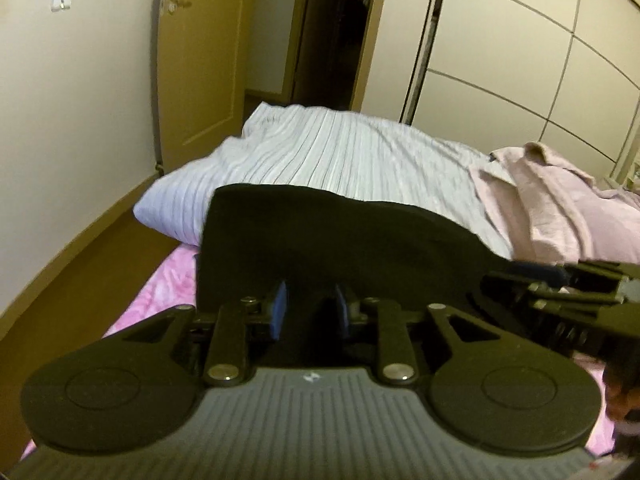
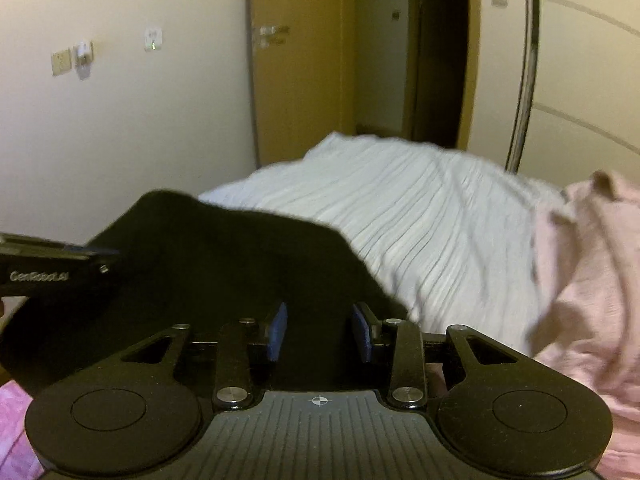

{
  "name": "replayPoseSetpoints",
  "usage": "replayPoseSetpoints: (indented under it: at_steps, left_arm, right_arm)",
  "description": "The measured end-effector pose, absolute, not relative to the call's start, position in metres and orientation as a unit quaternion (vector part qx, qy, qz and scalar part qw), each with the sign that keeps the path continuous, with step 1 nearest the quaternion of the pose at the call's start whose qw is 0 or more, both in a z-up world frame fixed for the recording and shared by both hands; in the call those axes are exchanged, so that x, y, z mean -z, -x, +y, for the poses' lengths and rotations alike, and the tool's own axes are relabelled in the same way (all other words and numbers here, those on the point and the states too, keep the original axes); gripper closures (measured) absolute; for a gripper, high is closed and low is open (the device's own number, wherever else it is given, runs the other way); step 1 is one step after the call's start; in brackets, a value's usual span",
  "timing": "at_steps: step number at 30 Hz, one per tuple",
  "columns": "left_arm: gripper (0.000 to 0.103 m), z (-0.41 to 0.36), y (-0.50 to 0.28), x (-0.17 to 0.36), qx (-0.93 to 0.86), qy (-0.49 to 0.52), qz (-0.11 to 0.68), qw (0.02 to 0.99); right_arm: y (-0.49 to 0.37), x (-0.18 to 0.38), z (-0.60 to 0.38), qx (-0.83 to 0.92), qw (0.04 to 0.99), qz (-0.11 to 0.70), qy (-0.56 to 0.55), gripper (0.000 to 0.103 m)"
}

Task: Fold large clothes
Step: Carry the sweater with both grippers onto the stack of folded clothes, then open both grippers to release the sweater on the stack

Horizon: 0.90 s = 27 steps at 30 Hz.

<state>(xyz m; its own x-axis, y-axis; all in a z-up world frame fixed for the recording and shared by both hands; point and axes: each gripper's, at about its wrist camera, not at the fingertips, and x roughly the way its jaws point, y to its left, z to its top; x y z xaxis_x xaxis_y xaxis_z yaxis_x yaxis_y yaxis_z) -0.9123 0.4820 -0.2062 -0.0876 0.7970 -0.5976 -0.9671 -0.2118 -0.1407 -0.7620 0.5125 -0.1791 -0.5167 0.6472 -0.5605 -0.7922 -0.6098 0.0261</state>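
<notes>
A black garment (image 1: 340, 240) hangs spread between my two grippers above the bed. In the left wrist view my left gripper (image 1: 311, 306) is shut on its near edge, with the dark cloth pinched between the blue pads (image 1: 280, 308). My right gripper (image 1: 560, 280) reaches in from the right side of that view and grips the same edge. In the right wrist view the right gripper (image 2: 320, 330) is shut on the black garment (image 2: 224, 256), which fills the gap between its pads (image 2: 278, 332). The left gripper (image 2: 60, 260) shows at the left edge there.
A white striped duvet (image 1: 340, 152) lies bunched behind the garment. A crumpled pink shirt (image 1: 560, 208) sits to its right. The pink floral bedsheet (image 1: 160, 292) shows below left. A wooden door (image 1: 196, 60) and cream wardrobe panels (image 1: 520, 60) stand behind the bed.
</notes>
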Motion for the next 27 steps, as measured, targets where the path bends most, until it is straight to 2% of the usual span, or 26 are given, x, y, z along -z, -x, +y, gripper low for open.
replayPoseSetpoints:
  at_steps: [7, 9, 14, 19, 21, 23, 25, 27]
  left_arm:
    - [0.082, 0.412, 0.889, 0.194, -0.717, 0.287, 0.121, 0.623]
    - [0.082, 0.413, 0.882, 0.205, -0.724, 0.286, 0.146, 0.61]
    - [0.082, 0.426, 0.895, 0.225, -0.736, 0.323, 0.142, 0.577]
    - [0.082, 0.421, 0.888, 0.204, -0.744, 0.321, 0.149, 0.567]
    - [0.08, 0.412, 0.886, 0.192, -0.747, 0.327, 0.141, 0.562]
    - [0.076, 0.397, 0.879, 0.178, -0.75, 0.331, 0.139, 0.556]
    - [0.073, 0.383, 0.872, 0.164, -0.751, 0.337, 0.139, 0.551]
    - [0.064, 0.366, 0.862, 0.148, -0.749, 0.341, 0.137, 0.551]
  right_arm:
    - [0.736, 0.163, 0.439, -0.88, 0.388, 0.136, 0.237, 0.07]
    - [0.743, 0.173, 0.428, -0.882, 0.381, 0.13, 0.245, 0.07]
    - [0.769, 0.203, 0.442, -0.867, 0.383, 0.145, 0.285, 0.07]
    - [0.766, 0.179, 0.448, -0.86, 0.373, 0.168, 0.304, 0.069]
    - [0.754, 0.168, 0.443, -0.856, 0.382, 0.187, 0.294, 0.065]
    - [0.737, 0.153, 0.431, -0.856, 0.385, 0.21, 0.274, 0.048]
    - [0.723, 0.138, 0.418, -0.855, 0.389, 0.226, 0.257, 0.039]
    - [0.712, 0.124, 0.403, -0.854, 0.397, 0.232, 0.244, 0.032]
